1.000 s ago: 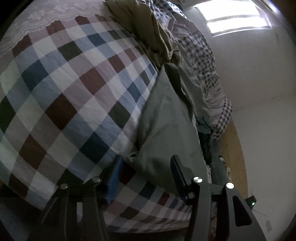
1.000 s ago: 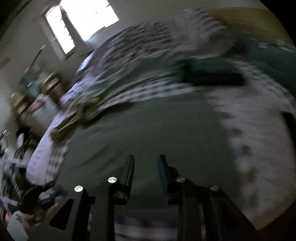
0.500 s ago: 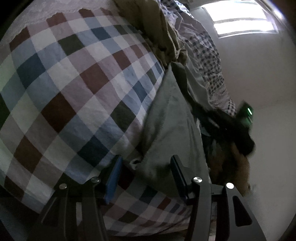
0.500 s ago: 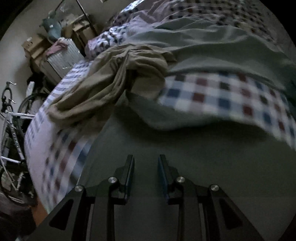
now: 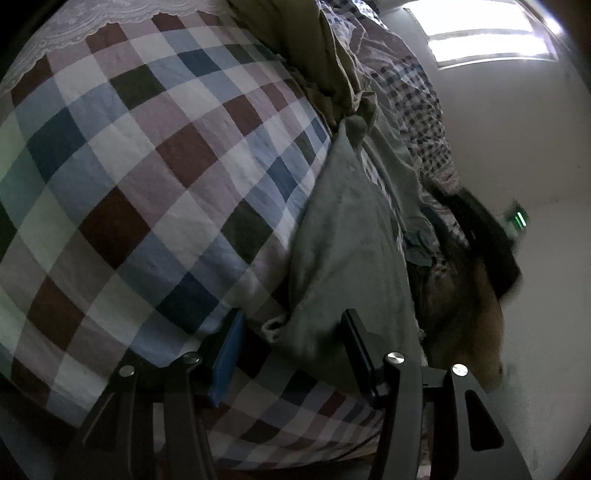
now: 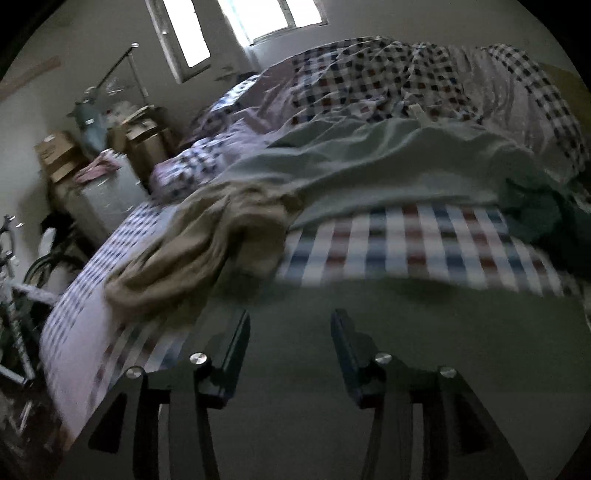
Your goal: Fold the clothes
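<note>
Left gripper [image 5: 291,345] stands with its 2 fingers [image 5: 229,347] spread apart, the corner of a grey-green garment [image 5: 347,258] lying between them; no pad is seen pressing the cloth, so the jaws read as open around it. A small rolled hem at that corner sits just beside the blue-padded finger. Beneath the garment lies a checked bedsheet [image 5: 147,184] in blue, maroon, dark green and white squares, with a lace-edged border [image 5: 92,22] at its far side. The garment runs away from the gripper as a long narrow fold, its far end meeting a heap of tan clothing [image 5: 325,62]. To the right of the fold, a blurred dark object with a green light [image 5: 517,221] is in view; what it is cannot be told. A bright window [image 5: 487,40] sits beyond on the pale wall.

Right gripper [image 6: 290,334] also has its 2 fingers [image 6: 236,343] held well apart, nothing clamped between them. It hangs over a dark grey-green cloth surface [image 6: 369,387] that fills the lower view; whether the tips touch it cannot be told. Past that edge the checked sheet shows again, blurred. The tan clothing [image 6: 207,243] lies crumpled to the left, touching a pale green garment [image 6: 388,162] spread across the bed. A small-check quilt [image 6: 406,77] is bunched behind. Cardboard boxes [image 6: 59,155] and a bicycle [image 6: 14,266] stand beside the bed at left, under 2 windows [image 6: 236,22]
</note>
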Demonstrator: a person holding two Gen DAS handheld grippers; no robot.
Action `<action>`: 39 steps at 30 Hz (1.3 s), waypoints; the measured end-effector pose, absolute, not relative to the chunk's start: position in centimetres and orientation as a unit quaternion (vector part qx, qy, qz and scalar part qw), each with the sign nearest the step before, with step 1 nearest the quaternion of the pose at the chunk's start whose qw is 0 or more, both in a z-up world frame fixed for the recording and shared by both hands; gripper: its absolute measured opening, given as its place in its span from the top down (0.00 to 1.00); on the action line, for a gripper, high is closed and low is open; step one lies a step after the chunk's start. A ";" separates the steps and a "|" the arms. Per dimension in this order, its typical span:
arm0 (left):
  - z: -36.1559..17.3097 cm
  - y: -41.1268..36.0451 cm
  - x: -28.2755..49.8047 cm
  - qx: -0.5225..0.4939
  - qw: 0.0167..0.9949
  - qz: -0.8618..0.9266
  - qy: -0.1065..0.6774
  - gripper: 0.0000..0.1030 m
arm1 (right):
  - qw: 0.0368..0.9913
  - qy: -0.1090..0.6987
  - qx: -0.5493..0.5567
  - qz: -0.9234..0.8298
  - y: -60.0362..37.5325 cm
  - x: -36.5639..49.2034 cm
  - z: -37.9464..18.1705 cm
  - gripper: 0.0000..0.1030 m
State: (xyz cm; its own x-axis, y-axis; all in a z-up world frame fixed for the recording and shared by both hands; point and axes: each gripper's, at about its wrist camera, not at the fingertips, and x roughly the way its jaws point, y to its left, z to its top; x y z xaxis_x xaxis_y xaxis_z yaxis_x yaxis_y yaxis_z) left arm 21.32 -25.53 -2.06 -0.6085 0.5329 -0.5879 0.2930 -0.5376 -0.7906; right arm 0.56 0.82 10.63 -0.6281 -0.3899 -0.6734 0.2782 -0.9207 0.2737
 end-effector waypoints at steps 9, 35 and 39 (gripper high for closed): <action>-2.4 -26.7 22.1 -0.433 0.078 0.729 -0.524 0.82 | 0.222 0.158 0.268 -0.924 1.0 20.2 9.7 0.23; 1.8 -26.8 22.2 -0.374 0.145 0.725 -0.560 0.96 | 0.247 0.473 0.097 -0.840 -12.6 21.3 0.8 0.86; 1.6 -26.7 22.2 -0.380 0.131 0.730 -0.552 0.68 | 0.261 0.462 0.110 -0.840 -12.6 20.7 1.0 0.88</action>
